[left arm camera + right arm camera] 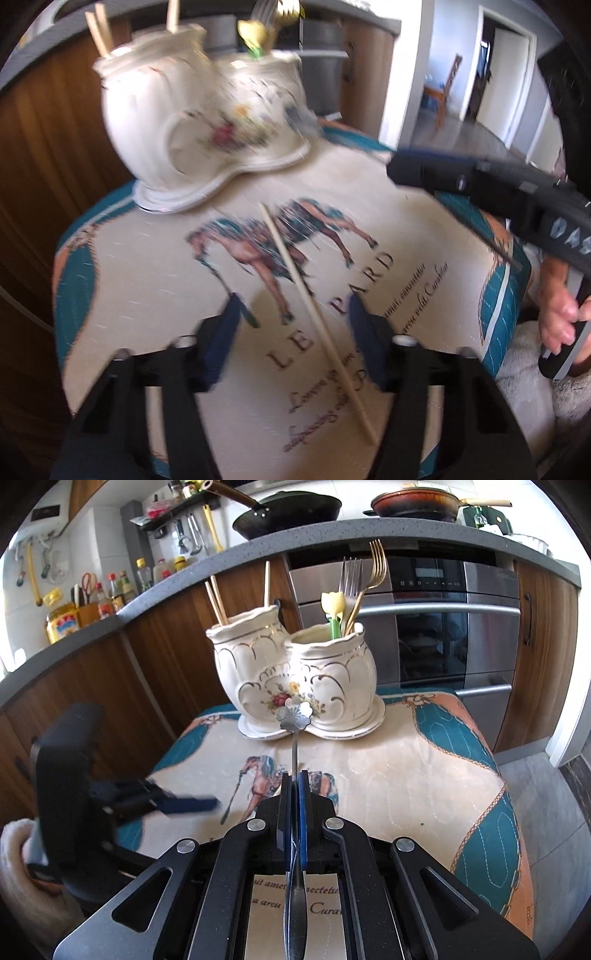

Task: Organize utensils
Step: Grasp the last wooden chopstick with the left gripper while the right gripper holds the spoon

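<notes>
A white double ceramic holder (295, 679) stands at the far end of a printed cloth; it also shows in the left wrist view (199, 110). Its left pot holds chopsticks (218, 602), its right pot forks (354, 587) and a yellow tulip-topped utensil (334, 603). My right gripper (294, 775) is shut on a metal utensil with a flower-shaped end (294, 718), held above the cloth and pointing at the holder. My left gripper (291, 306) is open, its jaws either side of a single wooden chopstick (317, 317) lying on the cloth.
The cloth (406, 775) covers a small table with drop-offs at its edges. Behind it are wooden cabinets, an oven (443, 627) and a counter with pans (288, 513). The left gripper shows at the lower left of the right wrist view (184, 803).
</notes>
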Motion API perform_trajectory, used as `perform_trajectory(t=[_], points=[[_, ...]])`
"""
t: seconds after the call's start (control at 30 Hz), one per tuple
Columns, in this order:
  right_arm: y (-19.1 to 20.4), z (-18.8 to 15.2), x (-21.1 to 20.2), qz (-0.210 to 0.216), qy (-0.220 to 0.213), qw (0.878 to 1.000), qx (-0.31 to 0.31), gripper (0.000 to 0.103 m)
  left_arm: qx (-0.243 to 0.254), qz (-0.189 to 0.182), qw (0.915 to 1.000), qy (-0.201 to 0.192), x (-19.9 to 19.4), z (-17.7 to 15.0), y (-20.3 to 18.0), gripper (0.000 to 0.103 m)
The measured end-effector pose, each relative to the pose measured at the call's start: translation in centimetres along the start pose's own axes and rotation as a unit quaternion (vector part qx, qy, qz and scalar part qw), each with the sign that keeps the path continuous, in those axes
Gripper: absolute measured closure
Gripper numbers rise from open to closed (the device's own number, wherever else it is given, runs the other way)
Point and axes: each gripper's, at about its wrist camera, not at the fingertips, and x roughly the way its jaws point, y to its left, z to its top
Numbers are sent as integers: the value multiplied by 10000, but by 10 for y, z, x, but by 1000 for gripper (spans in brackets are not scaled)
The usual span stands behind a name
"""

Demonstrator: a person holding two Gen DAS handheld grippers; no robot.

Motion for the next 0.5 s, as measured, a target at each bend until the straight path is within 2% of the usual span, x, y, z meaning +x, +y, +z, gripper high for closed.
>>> perform_trajectory(t=[0.03,0.13,0.2,0.27,0.5], points=[[-1,0,-2,21,-20,10000,16,99,27,-11,10000,88,4,1,-2,65],[-2,1,-7,68,-89,9999,43,99,67,92,9997,195,10,6,-3,75],[-2,2,-10,93,-146,9998,63,99,38,136,9996,240,12,10,-1,91],[-3,2,-13,124,-212,9997,94,99,60,161,9995,267,13,12,1,97],[-6,4,-20,144,-391,9990,161,99,-74,144,9998,125,5,8,16,99]])
